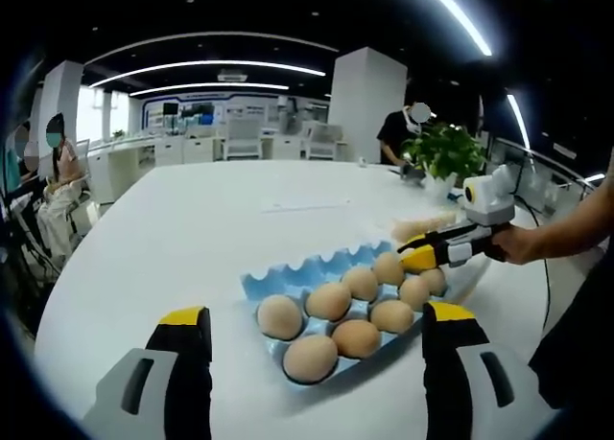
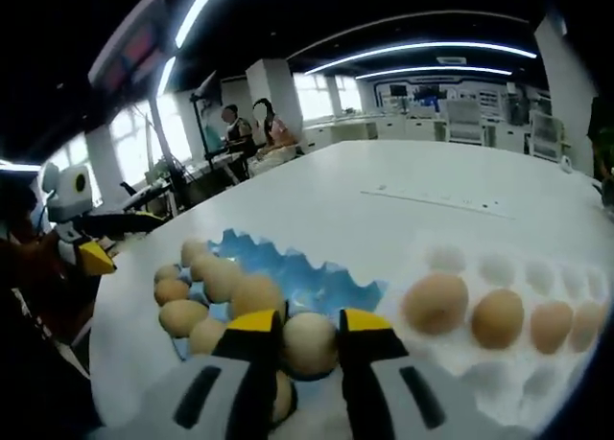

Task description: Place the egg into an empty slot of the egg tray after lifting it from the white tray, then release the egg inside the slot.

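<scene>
— Yellow tips of my right claw (image 2: 309, 336) are clamped on the egg (image 2: 309, 343), right over the near edge of the blue egg tray (image 2: 317, 279).

— And the left claw (image 1: 317, 330)?

— Its jaws stand wide apart, holding nothing, with the egg tray in front of them on the white tabletop (image 1: 182, 239).

— The white tray (image 2: 537, 363)?

— It touches the egg tray's edge and carries four eggs (image 2: 435, 304). Farther off, a potted plant (image 1: 443, 152).

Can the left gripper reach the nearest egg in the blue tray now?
Probably yes: the left gripper is open, and the nearest egg lies between its jaws with nothing in front.
</scene>
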Action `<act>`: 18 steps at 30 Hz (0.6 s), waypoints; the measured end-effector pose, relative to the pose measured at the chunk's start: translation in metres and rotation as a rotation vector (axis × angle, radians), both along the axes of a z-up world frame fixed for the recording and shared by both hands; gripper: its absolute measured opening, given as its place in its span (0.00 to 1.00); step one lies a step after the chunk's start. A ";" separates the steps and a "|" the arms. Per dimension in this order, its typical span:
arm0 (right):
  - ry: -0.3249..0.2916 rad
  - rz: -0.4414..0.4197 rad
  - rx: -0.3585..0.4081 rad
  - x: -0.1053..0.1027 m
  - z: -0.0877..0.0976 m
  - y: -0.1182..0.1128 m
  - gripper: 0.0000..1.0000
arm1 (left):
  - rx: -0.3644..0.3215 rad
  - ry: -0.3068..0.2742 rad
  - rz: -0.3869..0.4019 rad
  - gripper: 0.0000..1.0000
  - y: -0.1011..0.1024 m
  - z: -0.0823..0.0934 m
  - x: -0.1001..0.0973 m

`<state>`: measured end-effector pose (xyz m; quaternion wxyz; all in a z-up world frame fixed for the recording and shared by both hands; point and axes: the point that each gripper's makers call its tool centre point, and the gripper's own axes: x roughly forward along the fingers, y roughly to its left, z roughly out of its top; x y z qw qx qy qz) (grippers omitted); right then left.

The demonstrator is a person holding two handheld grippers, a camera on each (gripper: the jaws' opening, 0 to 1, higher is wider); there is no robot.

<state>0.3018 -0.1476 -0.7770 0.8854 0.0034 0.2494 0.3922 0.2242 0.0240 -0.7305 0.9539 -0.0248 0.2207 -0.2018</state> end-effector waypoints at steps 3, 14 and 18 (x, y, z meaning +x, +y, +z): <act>0.004 0.002 0.003 -0.001 0.001 0.000 0.27 | 0.001 -0.001 0.000 0.92 0.000 0.000 0.000; -0.201 -0.172 0.013 0.034 0.048 -0.040 0.27 | 0.001 -0.002 0.004 0.92 0.001 0.000 0.001; -0.162 -0.255 0.010 0.047 0.041 -0.060 0.27 | -0.001 -0.001 0.003 0.92 0.001 0.000 0.001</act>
